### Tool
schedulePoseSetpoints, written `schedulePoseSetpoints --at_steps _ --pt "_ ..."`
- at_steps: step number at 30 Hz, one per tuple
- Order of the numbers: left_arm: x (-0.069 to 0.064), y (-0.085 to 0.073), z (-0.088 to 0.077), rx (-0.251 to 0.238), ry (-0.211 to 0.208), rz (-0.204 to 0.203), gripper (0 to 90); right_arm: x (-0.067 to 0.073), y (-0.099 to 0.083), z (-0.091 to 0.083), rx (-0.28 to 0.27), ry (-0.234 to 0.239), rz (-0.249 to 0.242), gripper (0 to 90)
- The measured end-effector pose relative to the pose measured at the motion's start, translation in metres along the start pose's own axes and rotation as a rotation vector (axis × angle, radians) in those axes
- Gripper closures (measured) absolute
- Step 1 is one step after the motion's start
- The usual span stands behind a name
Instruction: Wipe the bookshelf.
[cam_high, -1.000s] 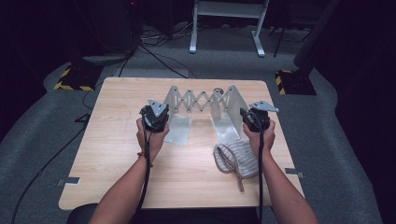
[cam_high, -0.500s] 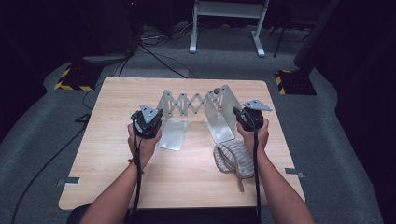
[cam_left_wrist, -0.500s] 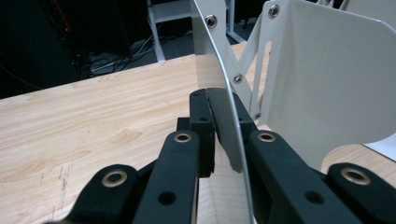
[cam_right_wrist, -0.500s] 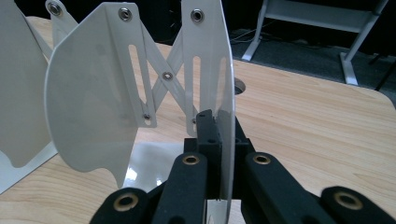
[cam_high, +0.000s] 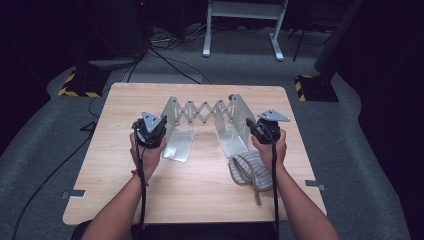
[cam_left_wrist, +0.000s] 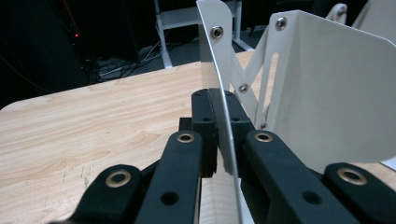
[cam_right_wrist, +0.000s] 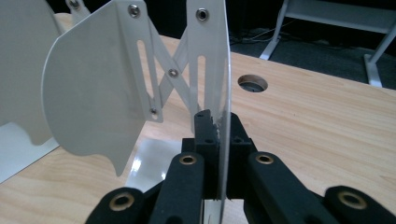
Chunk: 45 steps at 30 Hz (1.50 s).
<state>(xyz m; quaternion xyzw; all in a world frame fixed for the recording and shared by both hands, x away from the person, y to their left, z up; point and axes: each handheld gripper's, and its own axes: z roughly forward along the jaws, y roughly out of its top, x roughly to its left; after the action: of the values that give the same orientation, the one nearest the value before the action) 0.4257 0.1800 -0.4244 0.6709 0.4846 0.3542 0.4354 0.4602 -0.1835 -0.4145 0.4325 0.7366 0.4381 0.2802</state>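
The left gripper (cam_left_wrist: 218, 135) is pinching its two black jaws flat against the thin upright end plate on the left of a white metal expanding rack with a scissor lattice between its two end plates (cam_high: 202, 111), and the right gripper (cam_right_wrist: 218, 140) is clamping the right end plate the same way, so each hand is holding one end of the rack, which is standing on the pale wooden table (cam_high: 200, 200) toward its far middle. Judging from these grips, the step in hand is setting the width of the rack by moving its ends along the table. To do that well, both hands should be travelling level and in line with the lattice, at matching pace, keeping the plates upright so the riveted arms are not binding; the bite on each edge is shallow, so a twist could be letting a plate slip out. The right hand (cam_high: 267, 150) is also working just beside a coiled bundle of grey-and-white striped cord (cam_high: 247, 170) that lies against the right plate's foot and could be snagging it. The high view is hiding both sets of jaws beneath the gripper bodies, each gripper view is cutting off the rack's feet, and whether the flat sheets under the rack belong to it is hard to make out.
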Motion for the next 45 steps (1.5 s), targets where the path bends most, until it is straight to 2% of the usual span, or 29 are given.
schedulePoseSetpoints --at_steps 6,10,14,18,22,31,36,39,41,45 --pt "-0.001 0.001 0.002 -0.003 0.000 -0.004 88.1 0.011 0.000 -0.011 0.025 0.029 -0.024 80.7" --pt "0.001 0.001 0.002 0.001 -0.011 0.000 88.0 0.012 -0.004 -0.018 0.032 0.051 -0.014 79.5" --pt "0.003 0.002 0.002 0.003 -0.023 0.019 87.8 0.018 -0.007 -0.026 0.042 0.081 -0.010 74.3" --pt "0.005 0.002 0.002 0.003 -0.041 0.025 87.0 0.025 -0.004 -0.037 0.022 0.096 -0.011 71.2" --pt "0.005 0.000 0.000 -0.009 -0.060 0.037 83.0 0.026 -0.004 -0.043 0.022 0.110 -0.009 71.7" --pt "0.001 0.003 -0.012 -0.022 -0.079 0.061 71.6 0.026 -0.006 -0.043 0.018 0.115 -0.030 70.7" --pt "-0.004 0.011 -0.020 -0.043 -0.089 0.054 60.2 0.025 -0.003 -0.041 0.011 0.110 -0.048 69.9" --pt "-0.004 0.015 -0.023 -0.048 -0.096 0.047 57.0 0.024 -0.001 -0.041 0.009 0.105 -0.048 70.2" --pt "-0.004 0.017 -0.023 -0.038 -0.089 0.067 56.1 0.023 0.000 -0.040 0.009 0.100 -0.050 70.4" --pt "-0.004 0.015 -0.017 -0.007 -0.084 0.070 55.9 0.024 0.000 -0.039 0.023 0.113 -0.047 68.8"
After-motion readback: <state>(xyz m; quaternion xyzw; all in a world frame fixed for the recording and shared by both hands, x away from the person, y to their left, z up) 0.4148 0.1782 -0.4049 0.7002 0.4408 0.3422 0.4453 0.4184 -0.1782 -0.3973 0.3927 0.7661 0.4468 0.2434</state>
